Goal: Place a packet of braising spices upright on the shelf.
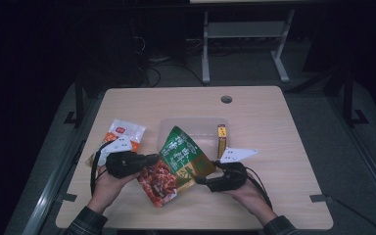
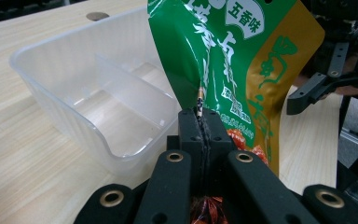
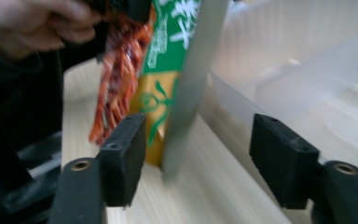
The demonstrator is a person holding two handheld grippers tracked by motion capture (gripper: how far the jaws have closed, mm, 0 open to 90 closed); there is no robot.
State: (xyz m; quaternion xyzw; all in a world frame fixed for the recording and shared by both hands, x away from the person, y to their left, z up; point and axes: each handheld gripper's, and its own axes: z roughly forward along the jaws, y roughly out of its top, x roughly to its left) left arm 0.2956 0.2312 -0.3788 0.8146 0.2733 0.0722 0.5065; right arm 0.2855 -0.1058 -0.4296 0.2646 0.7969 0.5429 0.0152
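Observation:
A green and orange snack bag (image 1: pixel 178 164) hangs tilted over the table's front middle, its upper corner over a clear plastic container (image 1: pixel 176 125). My left gripper (image 1: pixel 152 159) is shut on the bag's left edge; in the left gripper view the jaws (image 2: pixel 204 116) pinch the bag's seam (image 2: pixel 233 60). My right gripper (image 1: pixel 199 180) stands open at the bag's lower right corner. In the right gripper view the bag's silver edge (image 3: pixel 186 98) lies between the open fingers (image 3: pixel 121 158), closer to the left one, touching neither.
The container (image 2: pixel 74 93) has a divider inside and looks empty on the near side. A small yellow packet (image 1: pixel 222 139) sits at its right end. A white and orange bag (image 1: pixel 125 133) lies at the left. The table has a cable hole (image 1: pixel 226 99) at the back.

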